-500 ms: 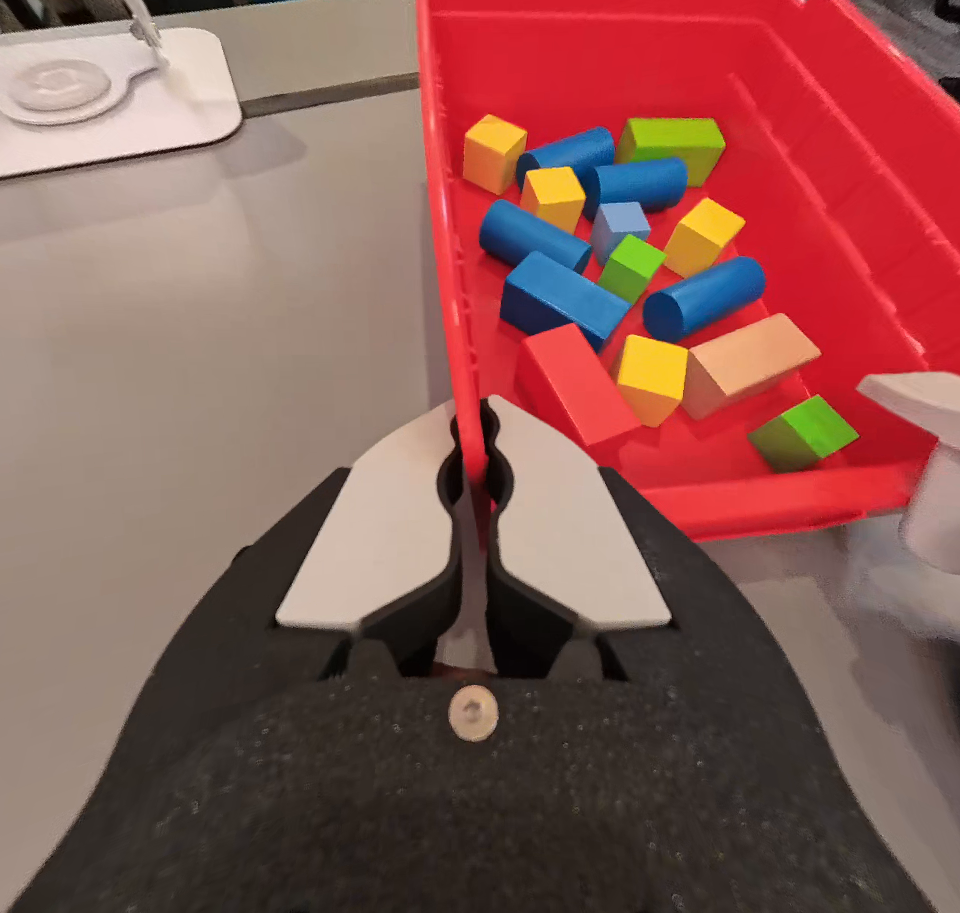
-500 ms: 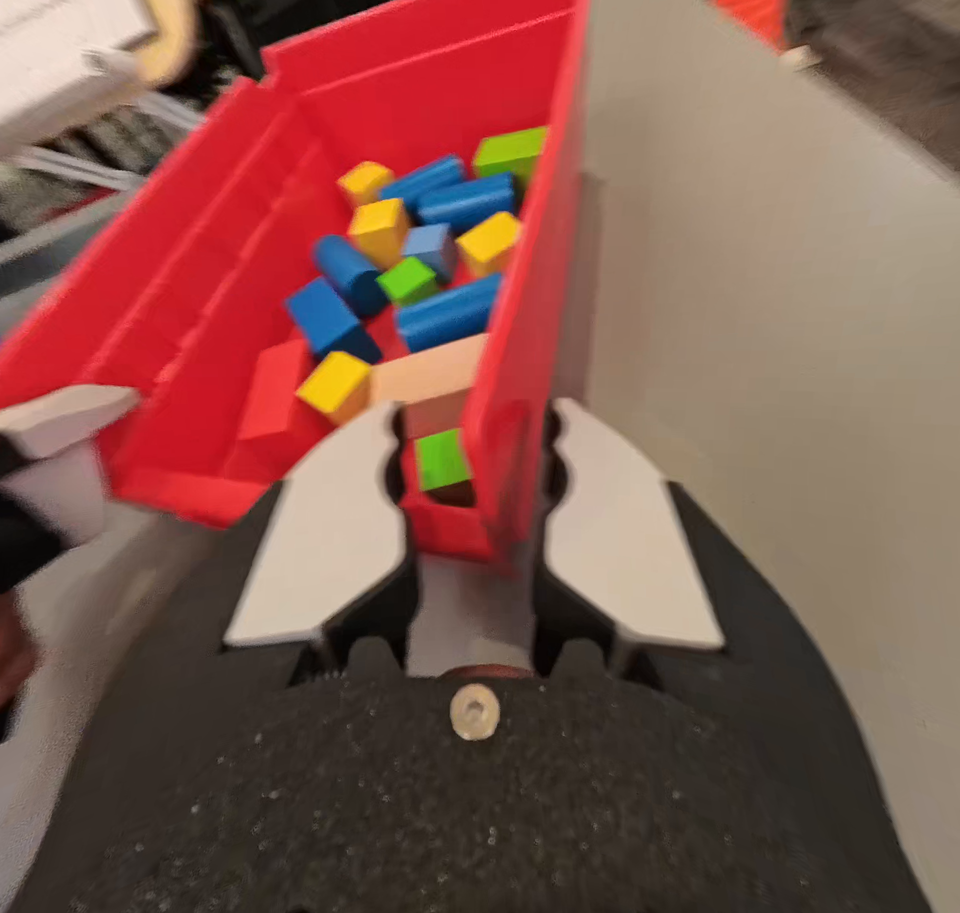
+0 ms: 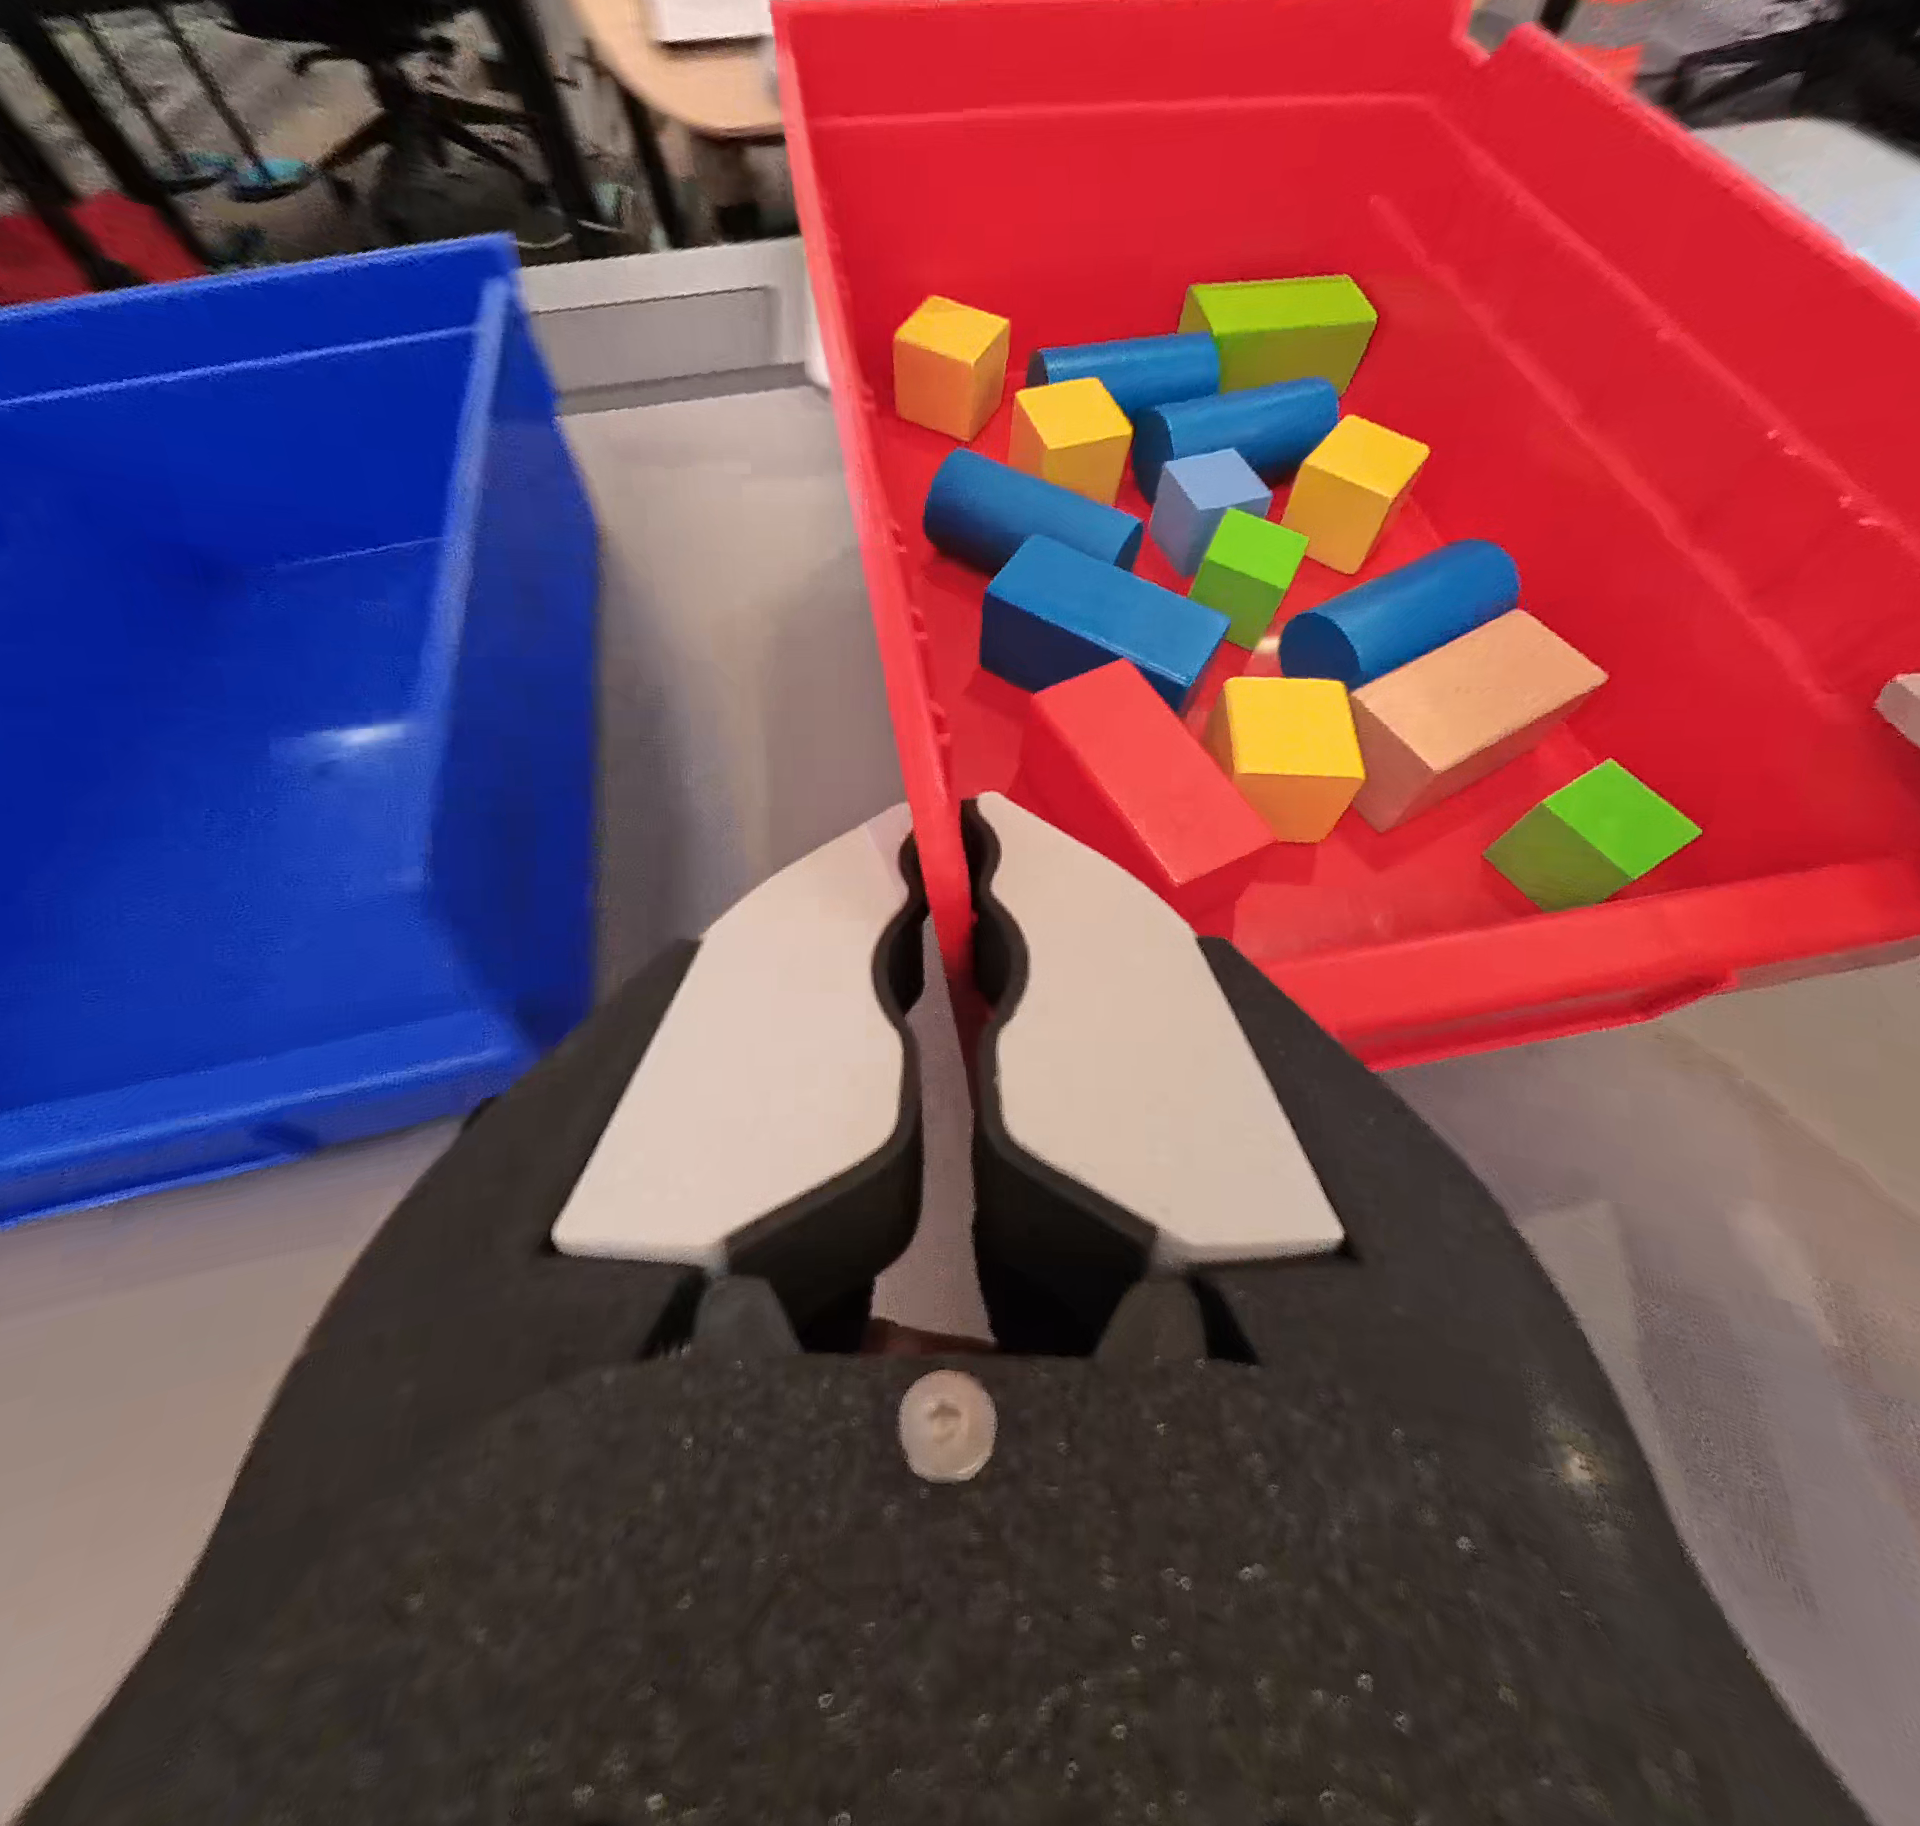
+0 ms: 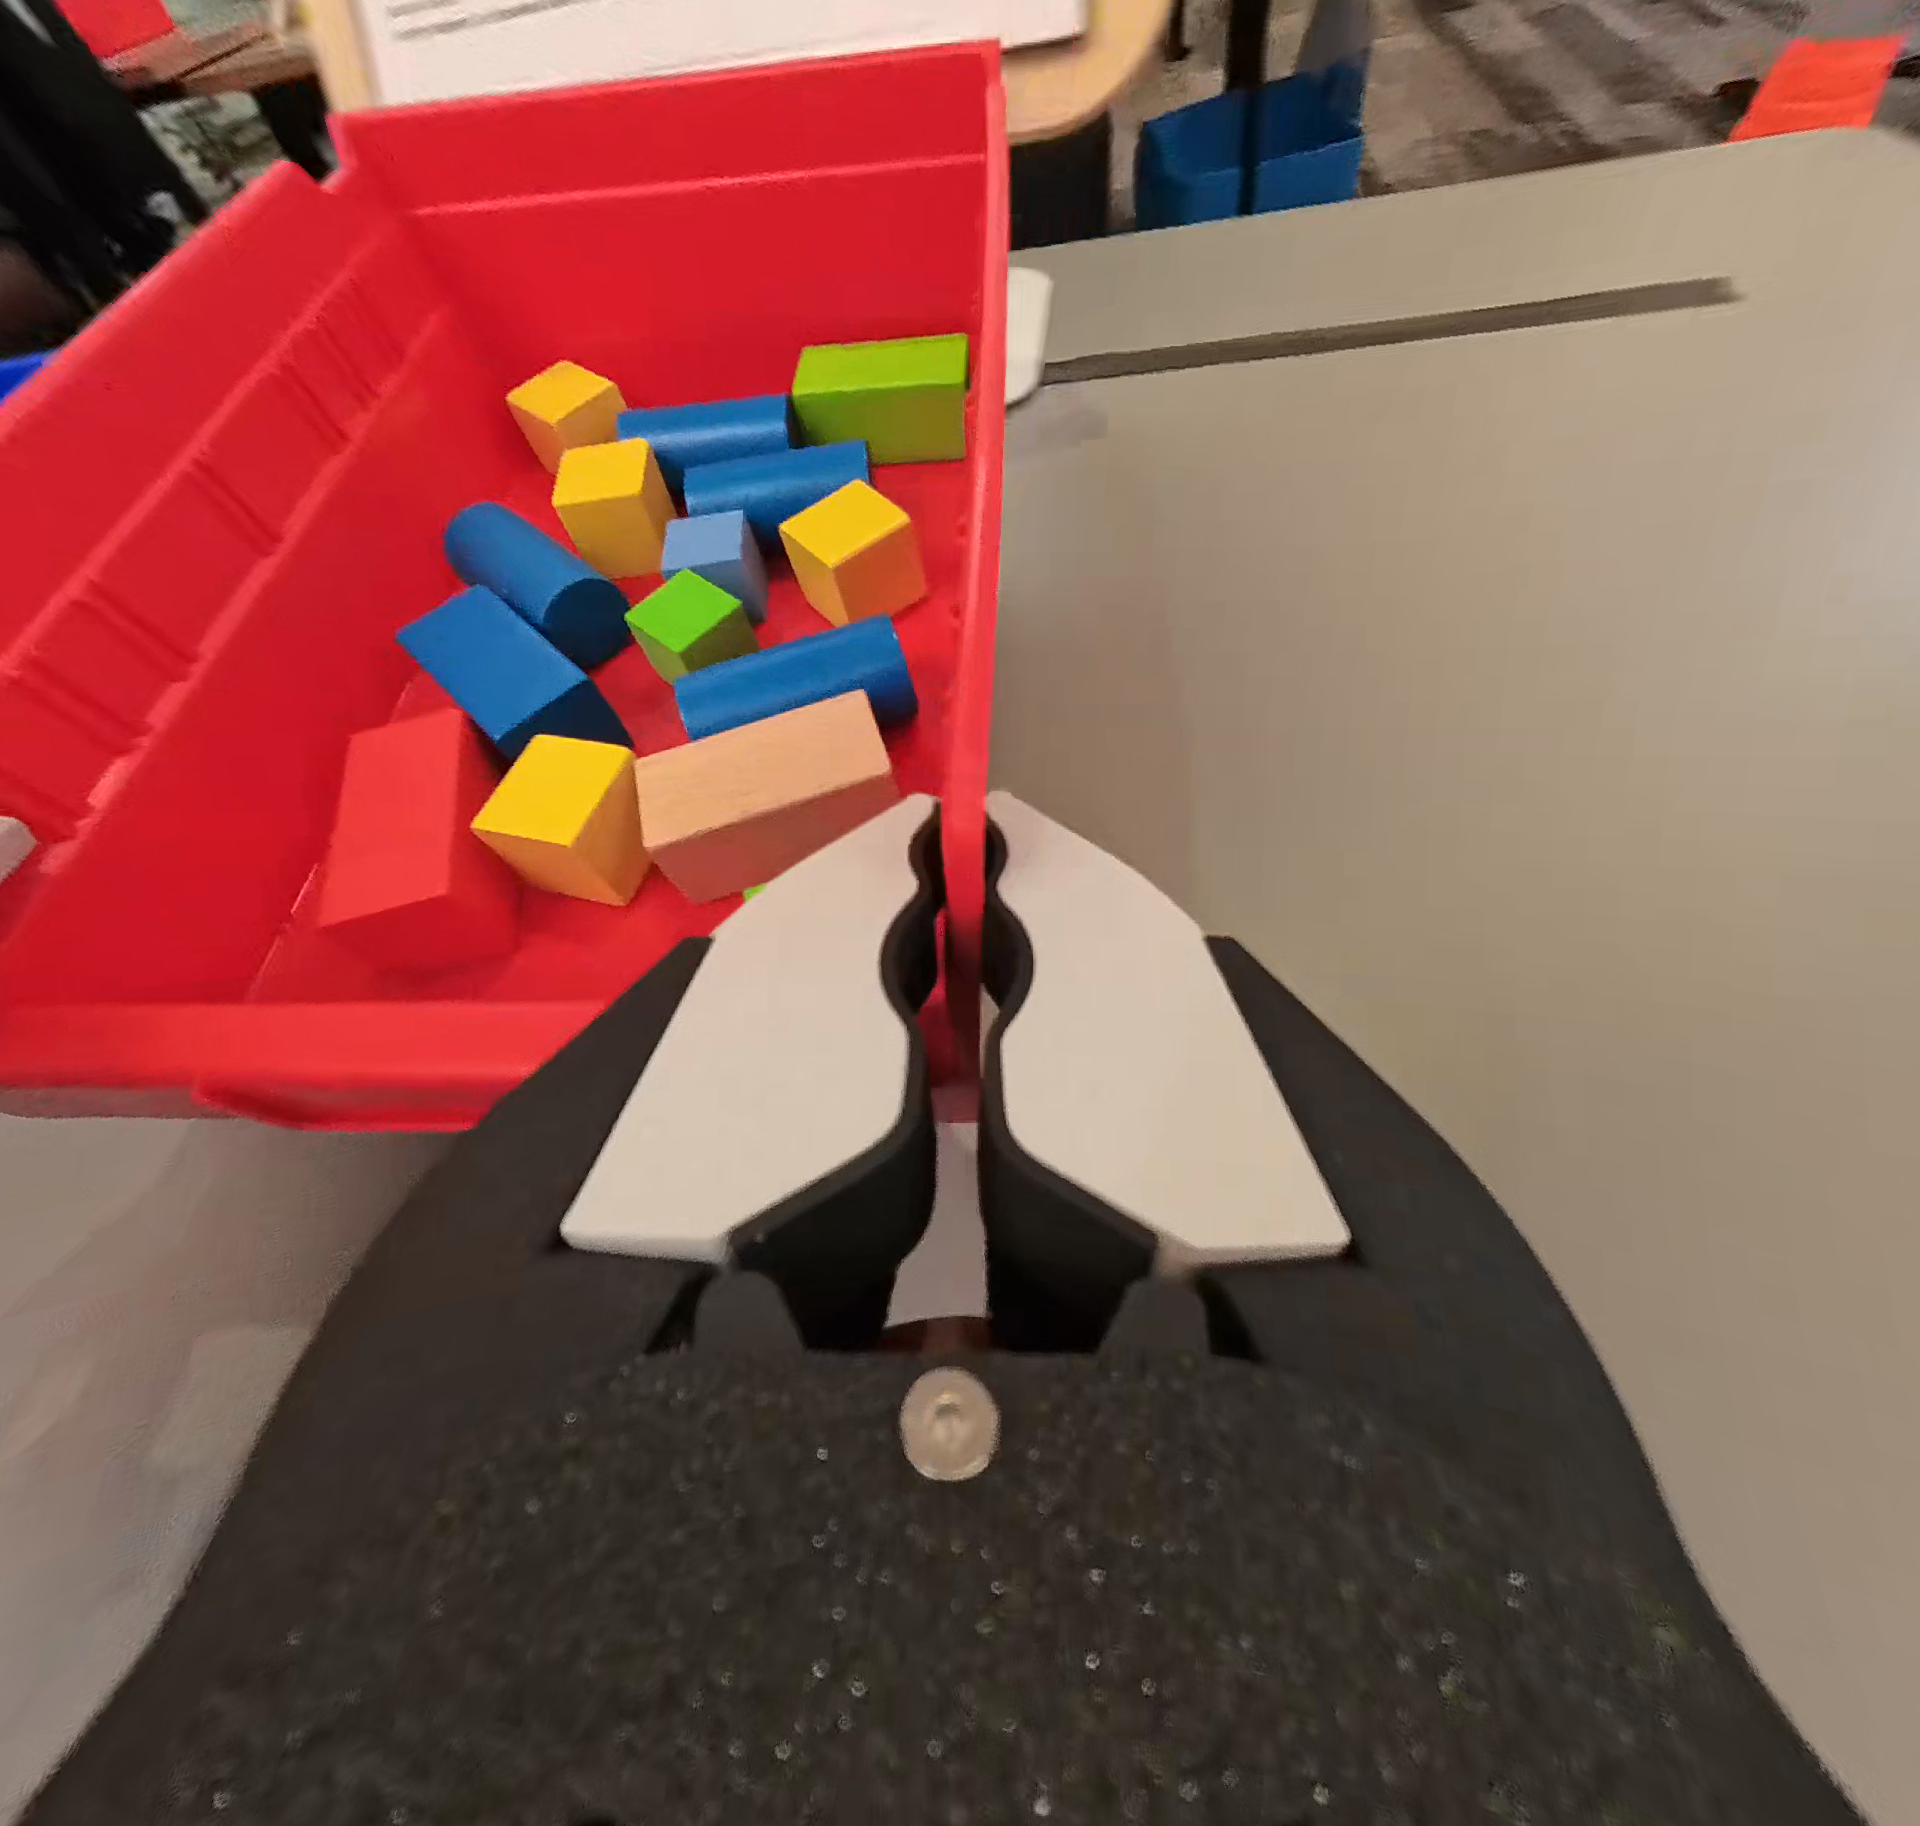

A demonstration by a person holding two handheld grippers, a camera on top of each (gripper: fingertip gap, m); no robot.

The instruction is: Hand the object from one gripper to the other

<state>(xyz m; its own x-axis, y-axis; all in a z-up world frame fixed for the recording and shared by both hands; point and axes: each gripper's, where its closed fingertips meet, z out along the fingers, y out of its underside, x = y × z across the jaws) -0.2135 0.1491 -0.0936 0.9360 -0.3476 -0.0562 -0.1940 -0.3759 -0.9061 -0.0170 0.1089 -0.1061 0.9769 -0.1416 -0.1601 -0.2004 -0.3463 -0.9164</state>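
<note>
Both hand-held grippers, left (image 3: 943, 846) and right (image 4: 961, 820), clamp the lengthwise-receding red bin's (image 3: 1122, 62) side walls.

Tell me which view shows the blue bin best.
The left wrist view: the blue bin fills its left side, open top and inside visible. The right wrist view catches only a blue sliver at its left edge.

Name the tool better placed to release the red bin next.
Left, probably: the blue bin stands beside it, while the right tool grips the red bin wall over bare table.
</note>
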